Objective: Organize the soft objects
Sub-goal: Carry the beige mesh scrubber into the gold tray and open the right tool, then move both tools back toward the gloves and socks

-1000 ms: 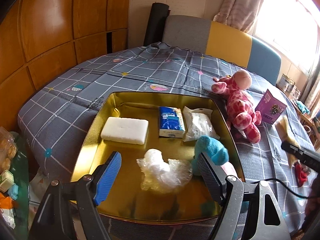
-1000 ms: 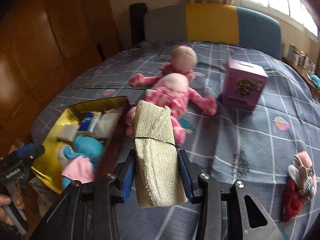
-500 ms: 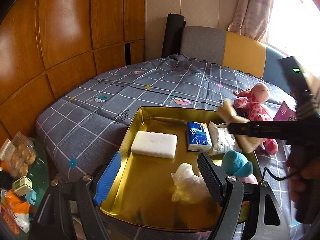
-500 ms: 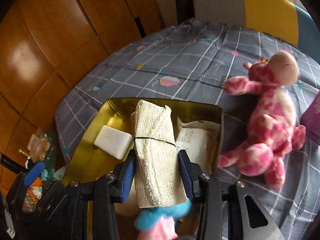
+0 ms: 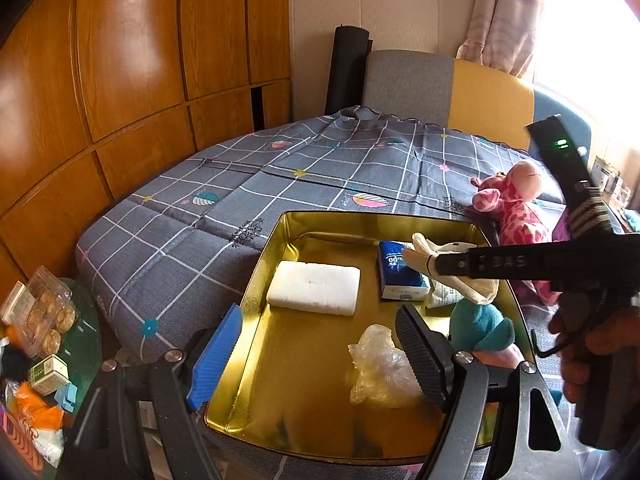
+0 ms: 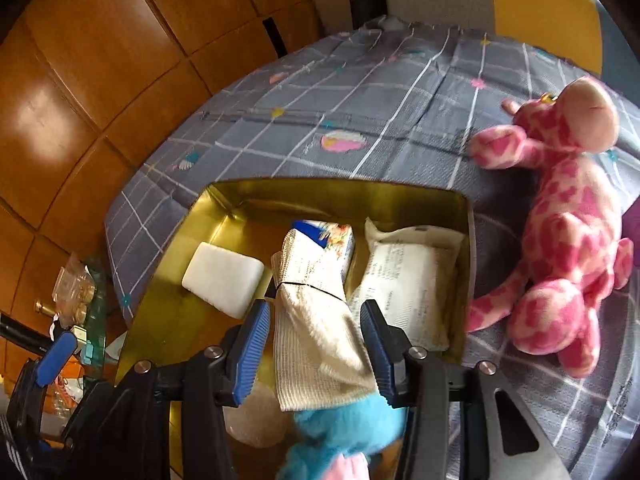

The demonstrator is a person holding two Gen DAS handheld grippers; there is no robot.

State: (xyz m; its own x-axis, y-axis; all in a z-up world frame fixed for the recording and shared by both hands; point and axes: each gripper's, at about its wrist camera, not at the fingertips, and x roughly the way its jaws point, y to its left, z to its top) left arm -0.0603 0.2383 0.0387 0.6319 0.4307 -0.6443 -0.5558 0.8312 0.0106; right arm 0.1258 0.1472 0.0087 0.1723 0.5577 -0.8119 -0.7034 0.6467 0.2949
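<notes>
My right gripper (image 6: pixel 316 344) hangs over the gold tin tray (image 6: pixel 168 320), its jaws opening. The cream mesh cloth roll (image 6: pixel 312 300) stands tilted between them with a gap at the left pad, its lower end on the teal plush (image 6: pixel 344 428). The left wrist view shows the roll (image 5: pixel 416 258) above the blue tissue pack (image 5: pixel 396 272). Also in the tray (image 5: pixel 304 360) are a white sponge (image 5: pixel 314 287), a white packet (image 6: pixel 404 280) and a crumpled plastic bag (image 5: pixel 380 368). My left gripper (image 5: pixel 320 344) is open and empty over the tray's near edge.
A pink giraffe plush (image 6: pixel 560 232) lies on the grey checked quilt (image 5: pixel 240 200) right of the tray. Wooden panels (image 5: pixel 120 80) stand at the left. A glass side table with snack packs (image 5: pixel 44 320) sits low left. A hand (image 5: pixel 600 344) holds the right gripper.
The right gripper carried the cloth roll from above the quilt to over the tray. Its jaws have widened and the roll has tilted and slipped down. The left gripper swung left, then stayed still.
</notes>
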